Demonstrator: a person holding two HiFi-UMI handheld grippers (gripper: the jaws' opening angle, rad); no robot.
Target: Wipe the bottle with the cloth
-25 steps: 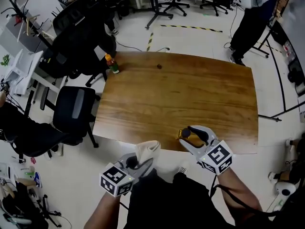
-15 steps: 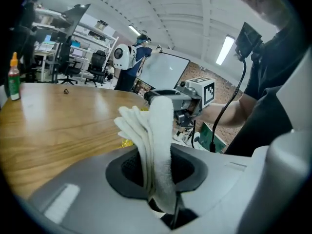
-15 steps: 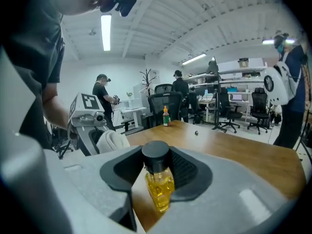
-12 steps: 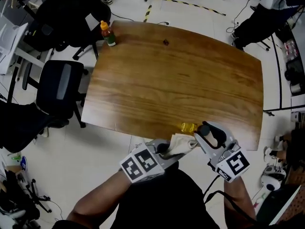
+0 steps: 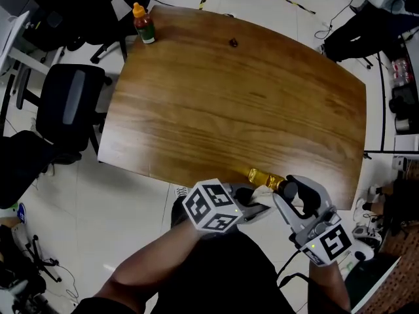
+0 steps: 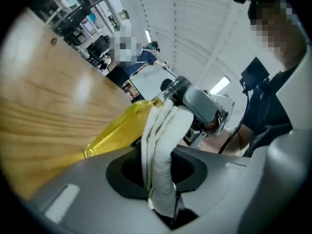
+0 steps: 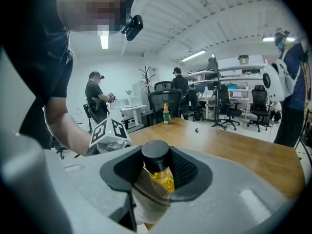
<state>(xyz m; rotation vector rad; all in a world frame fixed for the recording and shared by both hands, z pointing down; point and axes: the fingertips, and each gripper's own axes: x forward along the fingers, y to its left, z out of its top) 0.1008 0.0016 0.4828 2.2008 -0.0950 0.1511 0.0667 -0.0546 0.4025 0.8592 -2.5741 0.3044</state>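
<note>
A small bottle of yellow liquid with a black cap lies tilted at the near edge of the wooden table. My right gripper is shut on its neck end; the jaws have just been closing with the bottle between them. My left gripper is shut on a folded white cloth. In the left gripper view the cloth stands up from the jaws and lies against the bottle near its shoulder.
At the table's far left corner stands a sauce bottle with an orange cap. A small dark object lies near the far edge. Office chairs stand left of the table. People stand in the background.
My left gripper has moved right with the cloth, from below the table edge up to the bottle. The right gripper has stayed on the bottle.
</note>
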